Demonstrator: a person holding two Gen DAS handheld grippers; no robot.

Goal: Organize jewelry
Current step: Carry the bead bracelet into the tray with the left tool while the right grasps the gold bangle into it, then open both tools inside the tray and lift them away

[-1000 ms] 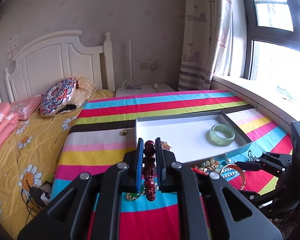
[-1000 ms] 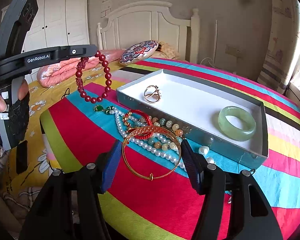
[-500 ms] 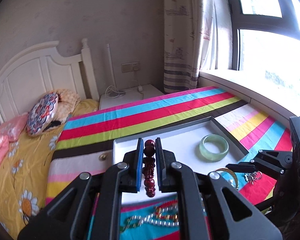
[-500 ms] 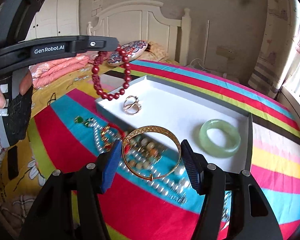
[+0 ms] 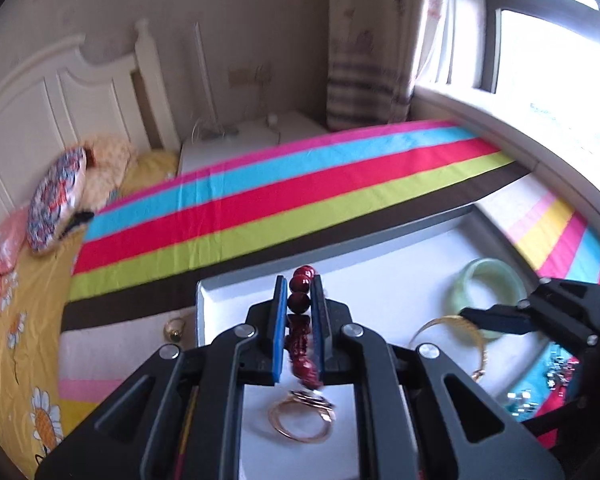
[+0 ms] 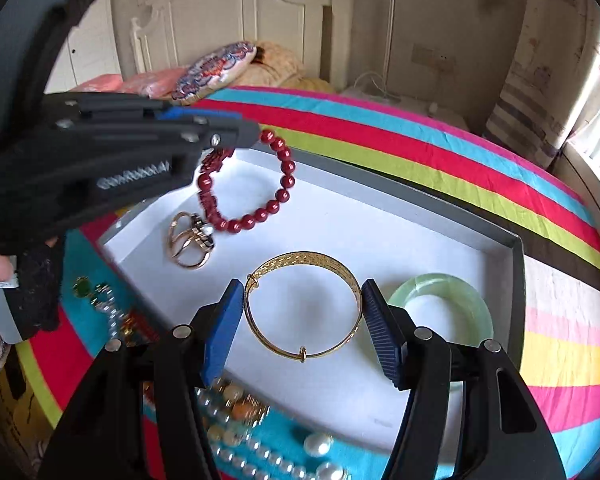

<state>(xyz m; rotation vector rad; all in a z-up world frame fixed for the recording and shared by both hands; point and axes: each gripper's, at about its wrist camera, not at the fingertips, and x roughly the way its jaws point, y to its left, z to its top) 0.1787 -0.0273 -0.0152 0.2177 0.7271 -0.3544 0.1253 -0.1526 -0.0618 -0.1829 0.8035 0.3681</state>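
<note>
Left gripper (image 5: 299, 294) clamps red bead bracelet (image 6: 245, 184) over tray (image 6: 440, 220); loop hangs, top beads hidden between pads. Right gripper (image 6: 303, 308) spans gold bangle (image 6: 302, 305), contact unclear. Glossy jade bangle (image 6: 444, 312) partly hidden in tray. Pearls (image 6: 260, 452) outside tray, cut off.

This was a home bedroom. A white panelled headboard (image 6: 236, 20) stood in the upper middle of the right wrist view, with a patterned round cushion (image 6: 216, 70) and pink bedding (image 6: 140, 80) below it and a yellow daisy-print sheet (image 5: 24, 360) at the lower left of the left wrist view. A curtain (image 5: 364, 44) hung beside a bright window (image 5: 548, 40) at the upper right, a wall socket (image 5: 248, 74) sat above a white nightstand (image 5: 252, 140), and a striped cloth (image 5: 300, 196) covered the surface in the foreground.
</note>
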